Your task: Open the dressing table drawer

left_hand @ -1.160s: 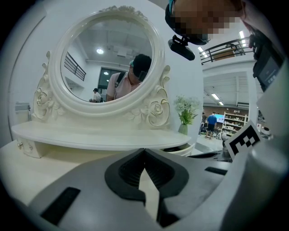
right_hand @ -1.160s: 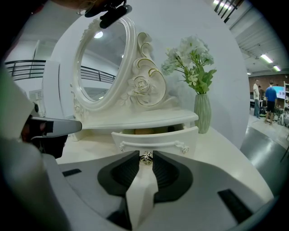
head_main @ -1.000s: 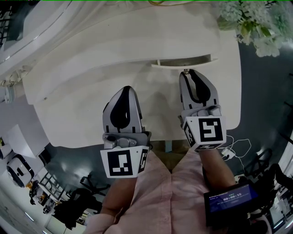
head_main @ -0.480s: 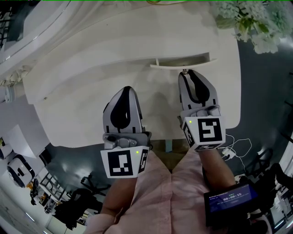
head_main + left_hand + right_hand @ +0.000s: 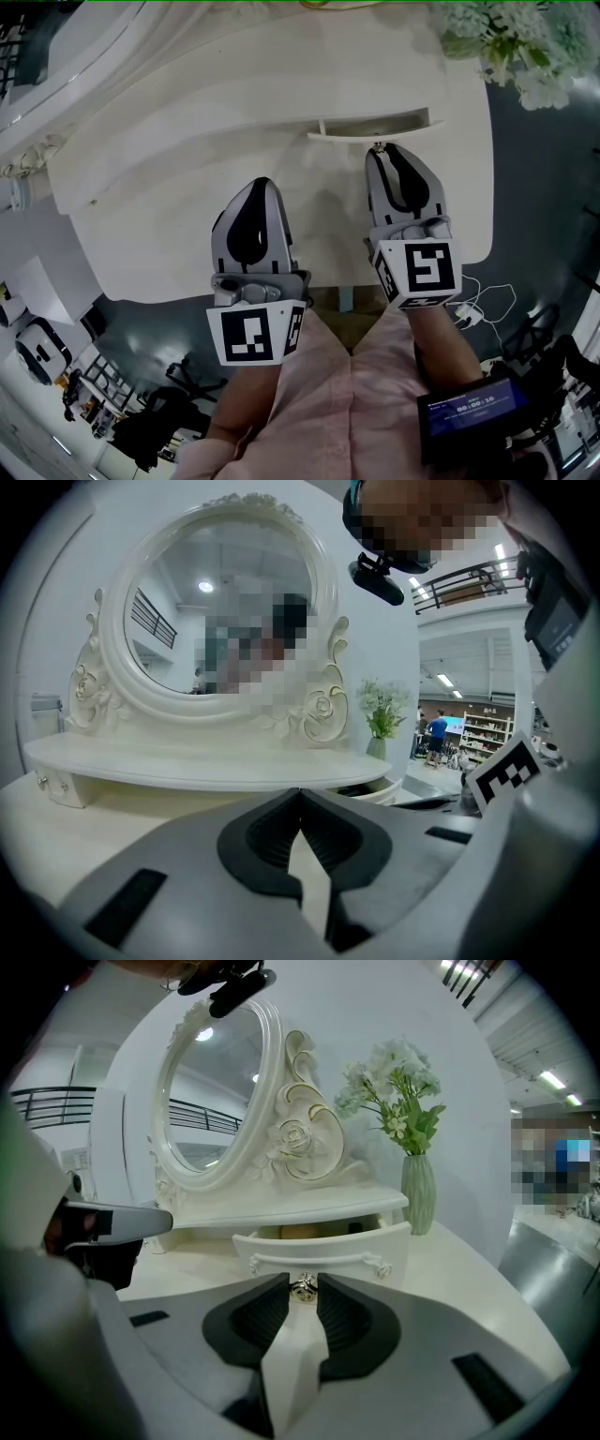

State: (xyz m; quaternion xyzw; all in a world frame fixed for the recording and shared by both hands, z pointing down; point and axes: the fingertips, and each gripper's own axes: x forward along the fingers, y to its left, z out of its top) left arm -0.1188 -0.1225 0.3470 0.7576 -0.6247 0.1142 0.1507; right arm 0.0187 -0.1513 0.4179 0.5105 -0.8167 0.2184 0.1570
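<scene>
The white dressing table's small drawer [image 5: 323, 1252] stands pulled out a little under the mirror shelf, something yellowish showing inside it. In the head view the drawer [image 5: 375, 129] juts out just past my right gripper [image 5: 380, 150]. That right gripper [image 5: 303, 1285] is shut on the drawer's little gold knob [image 5: 303, 1289], the tips pinching it from both sides. My left gripper [image 5: 260, 184] hovers over the tabletop [image 5: 169, 197] to the left, apart from the drawer. Seen from its own camera, the left gripper [image 5: 300, 791] is shut with nothing between its jaws.
An ornate oval mirror [image 5: 220, 611] rises behind the shelf. A green vase of white flowers [image 5: 418, 1194] stands on the table right of the drawer. The table's front edge [image 5: 281, 286] lies just under my wrists. A second small drawer [image 5: 56, 785] sits at the far left.
</scene>
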